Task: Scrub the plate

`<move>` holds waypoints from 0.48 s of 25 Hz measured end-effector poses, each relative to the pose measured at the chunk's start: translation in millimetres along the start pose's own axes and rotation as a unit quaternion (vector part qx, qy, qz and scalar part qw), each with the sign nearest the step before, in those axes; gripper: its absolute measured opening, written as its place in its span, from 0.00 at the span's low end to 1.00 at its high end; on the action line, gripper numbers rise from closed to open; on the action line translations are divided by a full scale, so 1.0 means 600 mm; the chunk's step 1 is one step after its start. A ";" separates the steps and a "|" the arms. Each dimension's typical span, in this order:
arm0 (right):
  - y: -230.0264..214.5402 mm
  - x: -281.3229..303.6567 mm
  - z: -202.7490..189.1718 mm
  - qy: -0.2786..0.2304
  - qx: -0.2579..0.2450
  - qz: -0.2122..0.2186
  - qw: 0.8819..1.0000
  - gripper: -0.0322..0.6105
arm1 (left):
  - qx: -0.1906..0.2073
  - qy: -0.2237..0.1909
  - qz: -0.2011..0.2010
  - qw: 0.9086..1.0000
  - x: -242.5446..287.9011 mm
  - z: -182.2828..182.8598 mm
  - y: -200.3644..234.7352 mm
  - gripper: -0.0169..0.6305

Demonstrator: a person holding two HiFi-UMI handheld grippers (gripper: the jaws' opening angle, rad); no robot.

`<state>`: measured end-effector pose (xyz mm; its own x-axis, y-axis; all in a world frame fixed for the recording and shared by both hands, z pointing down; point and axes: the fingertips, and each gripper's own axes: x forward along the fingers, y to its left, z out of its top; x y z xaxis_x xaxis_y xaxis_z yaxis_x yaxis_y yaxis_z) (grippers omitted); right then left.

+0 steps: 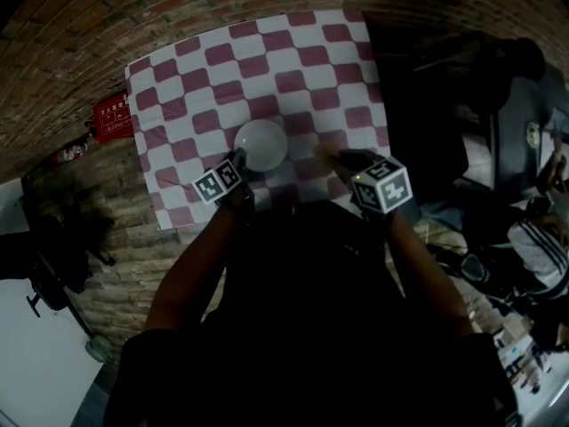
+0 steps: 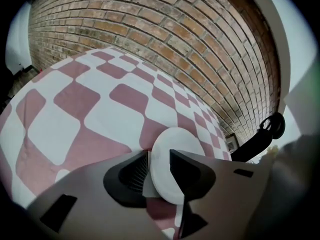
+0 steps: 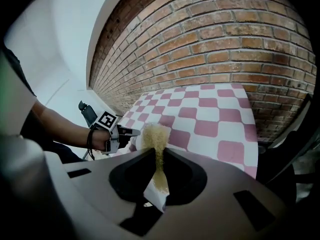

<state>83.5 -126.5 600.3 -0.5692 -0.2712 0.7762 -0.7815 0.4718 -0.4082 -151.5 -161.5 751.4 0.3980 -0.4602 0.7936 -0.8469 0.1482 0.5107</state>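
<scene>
Left gripper view: the near rim of the plate [image 2: 174, 139] is seen between the loosened jaws of the left gripper [image 2: 159, 156], not pinched. A yellow sponge [image 3: 155, 134] is clamped in the right gripper [image 3: 159, 151], protruding past its fingertips. Unheld, the plate could be shoved across the cloth [image 2: 100, 119] once scrubbed.

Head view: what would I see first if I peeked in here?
The red-and-white checked cloth jumps out first, spread by a brick wall. A round white plate lies on it, its rim between the left gripper's parted jaws. Beside it, the right gripper pinches a fuzzy yellow scrubber.
</scene>
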 end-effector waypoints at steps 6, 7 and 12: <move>0.005 -0.025 0.008 -0.020 -0.033 0.013 0.999 0.12 | 0.020 -0.043 0.019 0.999 -0.047 0.008 -0.022 0.23; 0.007 -0.027 0.014 -0.025 -0.042 0.018 0.999 0.12 | 0.024 -0.058 0.024 0.998 -0.058 0.017 -0.025 0.23; 0.028 -0.038 0.032 -0.038 -0.086 0.045 0.995 0.12 | 0.049 -0.129 0.021 0.990 -0.128 0.052 -0.071 0.15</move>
<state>78.4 -128.7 566.4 -0.6576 -0.2818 0.6987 -0.6755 0.6311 -0.3813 -156.9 -159.7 658.4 0.2682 -0.6662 0.6959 -0.8960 0.0929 0.4342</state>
